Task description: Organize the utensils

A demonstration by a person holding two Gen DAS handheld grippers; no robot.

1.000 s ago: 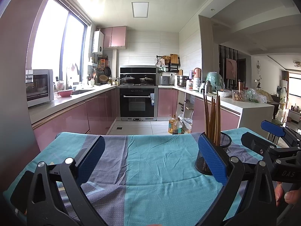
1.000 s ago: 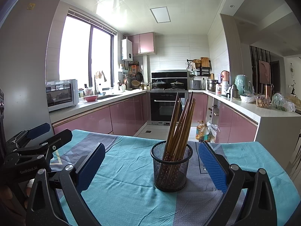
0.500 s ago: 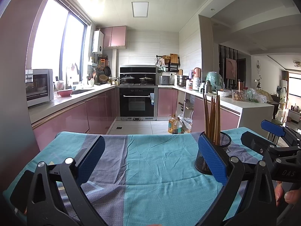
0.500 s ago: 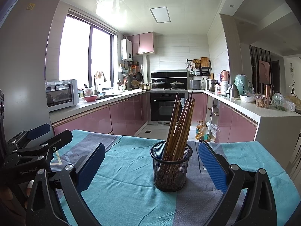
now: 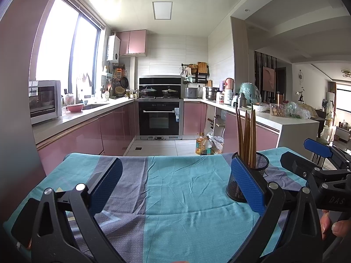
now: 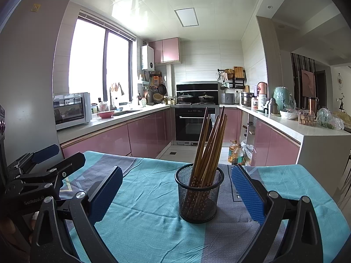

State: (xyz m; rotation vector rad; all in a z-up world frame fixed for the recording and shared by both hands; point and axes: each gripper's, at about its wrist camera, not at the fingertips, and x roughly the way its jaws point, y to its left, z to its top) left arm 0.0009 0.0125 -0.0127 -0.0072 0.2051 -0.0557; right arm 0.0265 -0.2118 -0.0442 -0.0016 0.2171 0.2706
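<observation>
A black mesh holder (image 6: 199, 194) stands on the teal and grey tablecloth (image 6: 149, 199), with several brown chopsticks (image 6: 209, 146) upright in it, leaning right. My right gripper (image 6: 175, 192) is open and empty, its blue pads either side of the holder, which sits a little ahead of them. In the left wrist view the holder (image 5: 257, 164) stands behind the right pad (image 5: 248, 186) of my left gripper (image 5: 175, 184), which is open and empty over bare cloth. The right gripper also shows at the right edge of that view (image 5: 307, 160).
The table's far edge (image 5: 153, 156) drops to the kitchen floor. Oil bottles (image 6: 234, 152) stand on the floor beyond it. Pink cabinets and counters run along both sides, with an oven (image 6: 193, 125) at the back. The left gripper shows at the left of the right wrist view (image 6: 48, 164).
</observation>
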